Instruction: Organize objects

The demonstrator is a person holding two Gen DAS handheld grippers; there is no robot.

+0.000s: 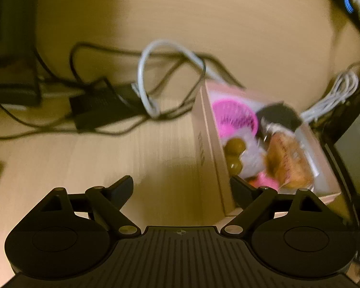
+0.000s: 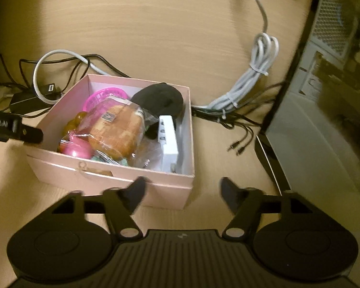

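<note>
Pink box (image 2: 112, 180): you are facing its near wall, just ahead-left of your right gripper (image 2: 182, 193).
Fingers: both grippers are spreading wide, empty.
Left gripper (image 1: 181, 188): straddling the box's left wall.

Light wooden desk (image 2: 156, 24) bearing a pink box (image 2: 112, 180), tangled black cables (image 1: 60, 120), a bundled grey cable (image 2: 254, 81), and a black adapter (image 1: 96, 105).

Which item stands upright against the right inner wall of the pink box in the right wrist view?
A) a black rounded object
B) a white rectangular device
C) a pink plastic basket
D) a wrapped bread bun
B: the white rectangular device stands on edge along the right inner wall of the pink box, while the wrapped bread bun lies in the middle.
</note>
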